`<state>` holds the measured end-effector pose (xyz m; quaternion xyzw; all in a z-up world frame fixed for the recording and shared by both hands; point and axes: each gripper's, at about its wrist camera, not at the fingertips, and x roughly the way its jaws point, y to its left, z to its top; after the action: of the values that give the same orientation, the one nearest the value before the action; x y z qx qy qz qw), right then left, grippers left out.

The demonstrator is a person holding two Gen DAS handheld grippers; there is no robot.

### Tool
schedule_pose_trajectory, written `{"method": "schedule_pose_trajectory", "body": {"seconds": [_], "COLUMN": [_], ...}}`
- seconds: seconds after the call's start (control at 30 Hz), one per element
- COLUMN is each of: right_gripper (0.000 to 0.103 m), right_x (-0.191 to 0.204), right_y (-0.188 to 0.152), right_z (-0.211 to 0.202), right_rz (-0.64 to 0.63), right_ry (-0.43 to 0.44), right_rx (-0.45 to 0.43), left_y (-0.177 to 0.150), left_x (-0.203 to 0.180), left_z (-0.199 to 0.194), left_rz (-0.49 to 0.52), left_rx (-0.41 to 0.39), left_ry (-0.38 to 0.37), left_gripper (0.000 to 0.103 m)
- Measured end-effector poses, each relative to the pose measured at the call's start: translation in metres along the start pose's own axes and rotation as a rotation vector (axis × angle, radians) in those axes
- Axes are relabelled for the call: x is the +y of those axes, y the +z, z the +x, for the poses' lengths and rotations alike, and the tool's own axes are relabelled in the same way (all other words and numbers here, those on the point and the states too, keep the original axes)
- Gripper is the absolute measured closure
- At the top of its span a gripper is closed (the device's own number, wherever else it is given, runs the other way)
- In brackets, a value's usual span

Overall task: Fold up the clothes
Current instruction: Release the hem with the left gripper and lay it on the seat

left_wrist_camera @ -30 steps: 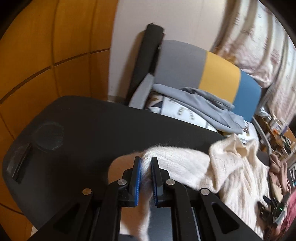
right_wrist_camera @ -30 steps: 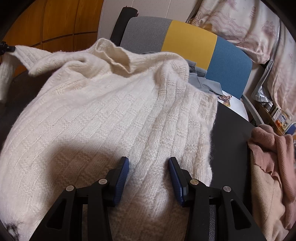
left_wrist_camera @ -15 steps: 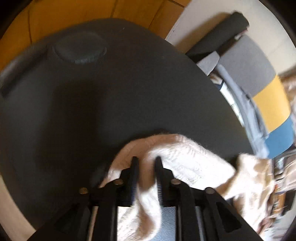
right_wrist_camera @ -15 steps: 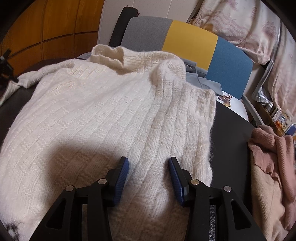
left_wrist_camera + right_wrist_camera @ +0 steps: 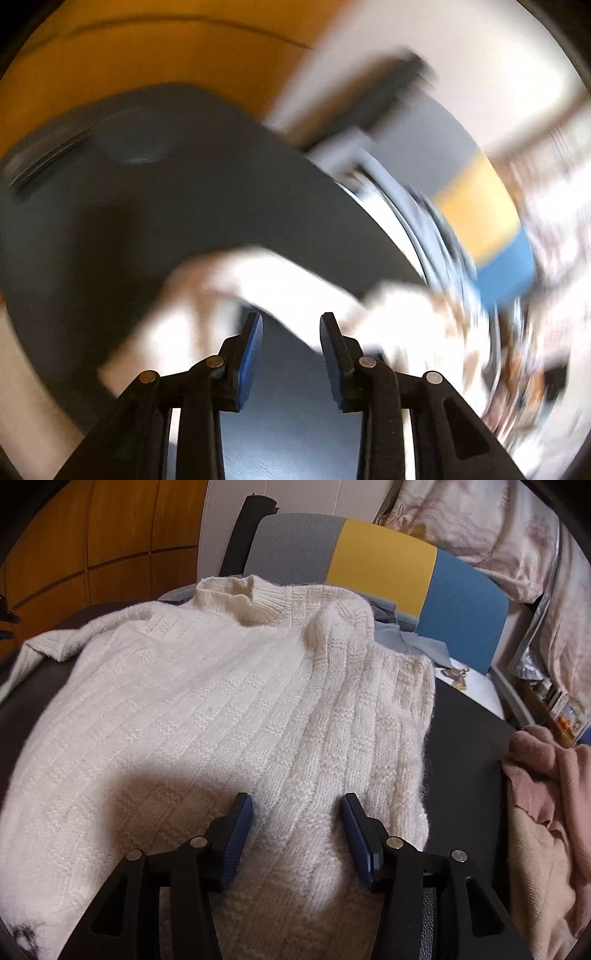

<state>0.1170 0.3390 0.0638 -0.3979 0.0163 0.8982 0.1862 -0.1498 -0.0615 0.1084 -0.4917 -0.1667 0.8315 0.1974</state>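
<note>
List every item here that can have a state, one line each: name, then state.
Cream knit sweater: spread flat on the dark table, right sleeve folded inward.
Left sleeve: lying on the table, released.
Left claw: open, just been opening.
Right claw: open over the sweater, opened slightly wider.
Pink garment: crumpled.

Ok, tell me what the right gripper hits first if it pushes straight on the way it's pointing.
The cream knit sweater. The right gripper stands open just over its folded right side, with the knit directly between and ahead of the fingers, so it would likely press into that fabric almost at once. Exact clearance is hard to judge.
</note>
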Motion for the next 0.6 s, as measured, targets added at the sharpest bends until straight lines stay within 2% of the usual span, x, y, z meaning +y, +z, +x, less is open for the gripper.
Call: {"method": "schedule_pose_trajectory", "body": {"seconds": [0.07, 0.13, 0.2, 0.27, 0.33, 0.47, 0.53, 0.6], "right_gripper": [0.05, 0.05, 0.05, 0.05, 0.05, 0.05, 0.05, 0.05], "right_x": [-0.01, -0.028, -0.05, -0.07, -0.093, -0.111, -0.113, -0.108], "right_y": [0.001, -0.001, -0.008, -0.02, -0.036, -0.048, -0.05, -0.048], "right_z": [-0.01, -0.028, -0.044, -0.053, -0.06, -0.057, -0.051, -0.041], "right_rz": [0.057, 0.167, 0.275, 0.352, 0.434, 0.458, 0.454, 0.463], "right_ry": [0.048, 0.074, 0.043, 0.016, -0.011, -0.002, 0.024, 0.078], "right_rx": [-0.025, -0.065, -0.078, -0.067, -0.04, 0.017, 0.048, 0.07], "left_y": [-0.031, -0.071, -0.114, -0.157, -0.185, -0.221, -0.218, -0.206], "left_x": [-0.056, -0.113, -0.168, -0.215, -0.244, -0.267, -0.262, -0.257], "left_z": [0.021, 0.044, 0.065, 0.081, 0.101, 0.132, 0.129, 0.127], "left_rz": [0.139, 0.269, 0.404, 0.545, 0.634, 0.83, 0.897, 0.898], "left_rx": [0.066, 0.12, 0.16, 0.162, 0.177, 0.15, 0.143, 0.148], "left_ry": [-0.077, -0.142, -0.191, -0.21, -0.192, -0.051, -0.037, -0.016], "left_gripper": [0.071, 0.071, 0.071, 0.071, 0.071, 0.068, 0.068, 0.07]}}
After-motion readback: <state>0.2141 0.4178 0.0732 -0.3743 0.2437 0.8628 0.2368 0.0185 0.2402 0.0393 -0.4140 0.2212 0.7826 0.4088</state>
